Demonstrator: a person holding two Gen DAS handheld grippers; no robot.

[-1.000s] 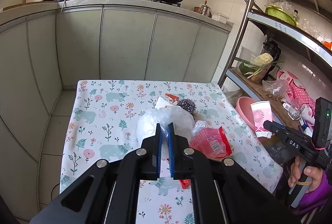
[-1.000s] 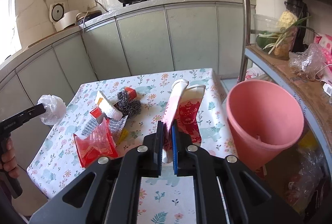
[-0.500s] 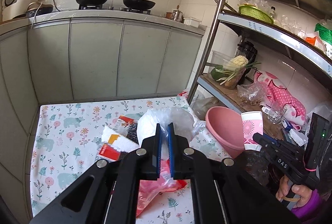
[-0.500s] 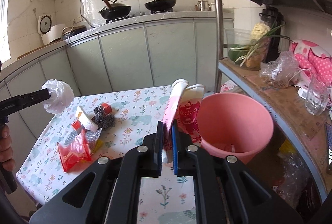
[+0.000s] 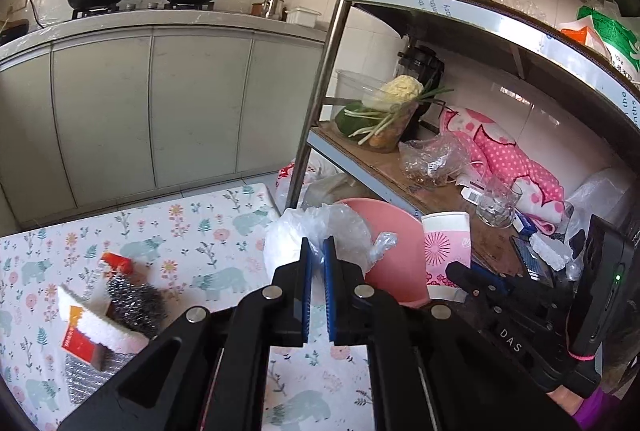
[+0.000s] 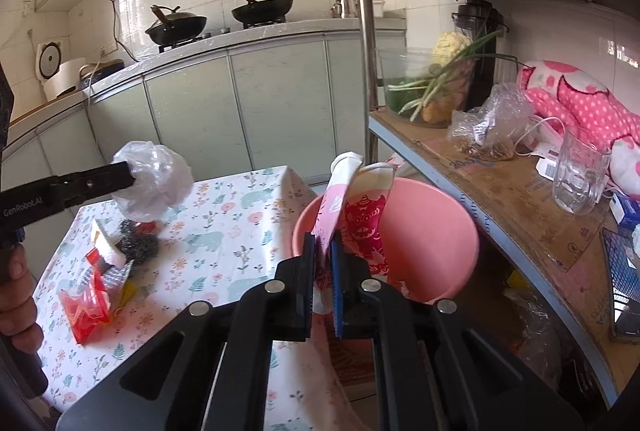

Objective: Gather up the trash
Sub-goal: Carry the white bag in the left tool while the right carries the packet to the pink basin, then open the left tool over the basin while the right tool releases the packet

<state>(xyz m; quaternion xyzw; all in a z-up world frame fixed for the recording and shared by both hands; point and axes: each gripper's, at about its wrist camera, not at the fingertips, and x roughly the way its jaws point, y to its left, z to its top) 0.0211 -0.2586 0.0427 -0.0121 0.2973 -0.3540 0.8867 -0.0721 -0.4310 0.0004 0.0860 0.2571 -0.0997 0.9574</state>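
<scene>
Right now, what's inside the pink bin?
The pink bin looks bare on the inner wall that shows. The paper cup held in the right claw covers its near side and bottom, so I can't tell what lies there.

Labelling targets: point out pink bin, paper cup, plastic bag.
pink bin [image 6: 432,231], right wrist view, inner wall.
paper cup [image 6: 366,207], right wrist view, red-printed side.
plastic bag [image 6: 160,175], right wrist view, crumpled middle.

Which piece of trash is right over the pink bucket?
The squashed pink-and-white paper cup, pinched in the right gripper, is at the pink plastic bucket. The crumpled clear plastic bag in the left gripper hangs over the floral table.
</scene>
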